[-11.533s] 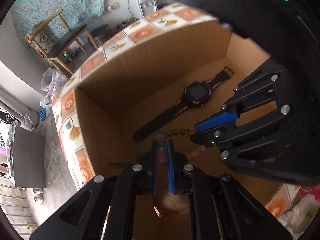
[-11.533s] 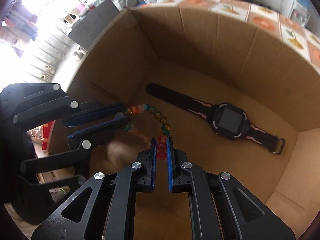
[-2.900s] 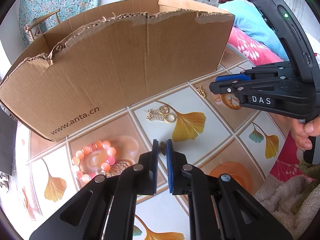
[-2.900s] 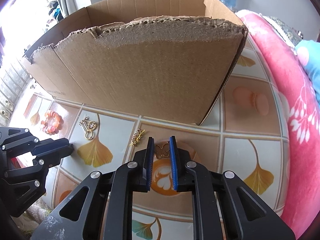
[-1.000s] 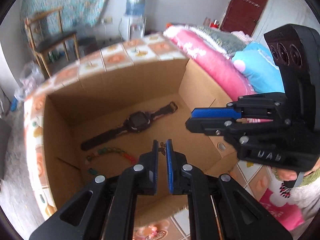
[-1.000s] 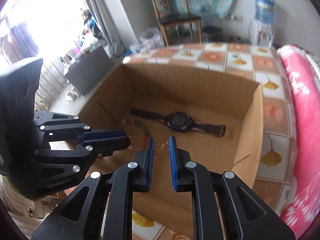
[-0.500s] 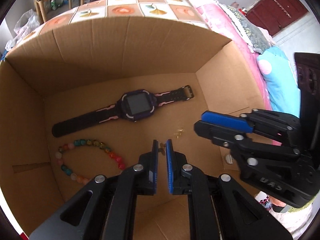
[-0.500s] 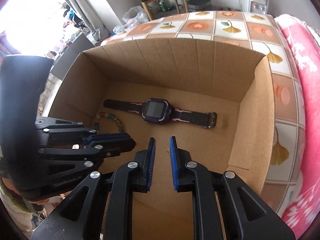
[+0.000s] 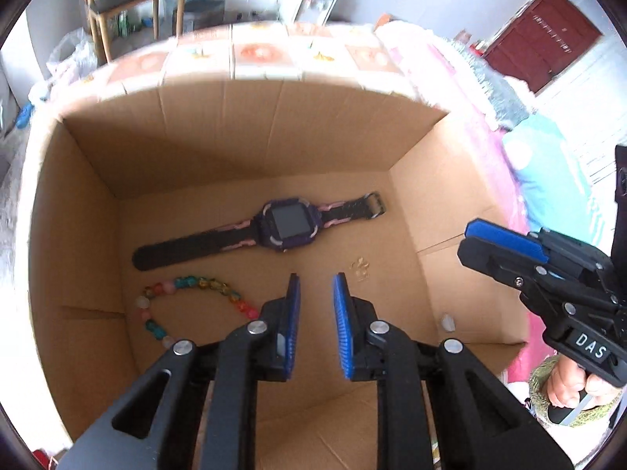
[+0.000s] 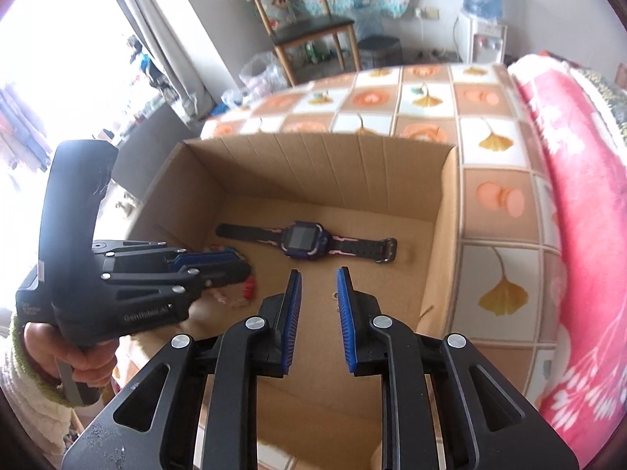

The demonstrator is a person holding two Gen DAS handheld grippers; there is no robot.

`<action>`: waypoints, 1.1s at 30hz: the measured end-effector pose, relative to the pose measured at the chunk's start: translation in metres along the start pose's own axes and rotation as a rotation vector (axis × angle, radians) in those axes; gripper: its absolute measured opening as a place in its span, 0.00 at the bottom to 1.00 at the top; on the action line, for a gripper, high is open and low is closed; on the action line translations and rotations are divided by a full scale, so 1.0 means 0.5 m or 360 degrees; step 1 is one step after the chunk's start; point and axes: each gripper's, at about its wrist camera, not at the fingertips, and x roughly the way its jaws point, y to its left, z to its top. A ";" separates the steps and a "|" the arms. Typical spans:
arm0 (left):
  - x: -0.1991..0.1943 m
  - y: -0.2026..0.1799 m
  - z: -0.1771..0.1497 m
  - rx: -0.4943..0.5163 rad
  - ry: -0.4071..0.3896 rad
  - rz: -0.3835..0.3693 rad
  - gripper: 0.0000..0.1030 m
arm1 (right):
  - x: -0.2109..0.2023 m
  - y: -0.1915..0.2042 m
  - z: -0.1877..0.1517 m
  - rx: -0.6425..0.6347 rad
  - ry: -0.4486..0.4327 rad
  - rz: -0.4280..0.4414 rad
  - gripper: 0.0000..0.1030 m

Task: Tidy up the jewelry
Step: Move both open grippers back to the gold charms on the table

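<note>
An open cardboard box [image 9: 411,203] [image 10: 443,227] holds a black and purple watch [image 9: 286,229] [image 10: 303,241], a string of coloured beads [image 9: 188,284] [image 10: 245,290] and a small gold piece [image 9: 359,267] lying on its floor. My left gripper [image 9: 315,280] [image 10: 245,268] hangs over the box floor, its jaws opening with nothing between them. My right gripper [image 10: 319,274] [image 9: 466,241] is above the box's right side, jaws also opening and empty. A tiny gold bit [image 10: 335,295] shows on the floor below it. The left gripper hides part of the beads in the right wrist view.
The box stands on a cloth [image 10: 490,196] with orange and ginkgo-leaf squares. A pink flowered blanket [image 10: 580,215] lies to the right. A wooden chair [image 10: 305,23] and a water dispenser [image 10: 482,11] are beyond. A hand [image 10: 82,356] holds the left gripper's handle.
The left jaws have parted and the small gold piece that was between them is gone. The right jaws, which released their gold piece earlier, stand wider and have drawn back from the box.
</note>
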 end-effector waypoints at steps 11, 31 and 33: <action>-0.282 -0.049 -0.213 0.0326 -0.0591 -0.0008 0.51 | -0.228 0.044 -0.179 -0.0060 -0.0388 0.0217 0.46; 0.005 -0.095 -0.468 0.0444 -0.0151 0.0342 0.79 | 0.055 0.046 -0.358 0.0054 0.0084 -0.0490 0.70; 0.021 -0.100 -0.467 0.0485 -0.0134 0.0371 0.79 | 0.051 0.038 -0.374 0.0051 0.0091 -0.0500 0.72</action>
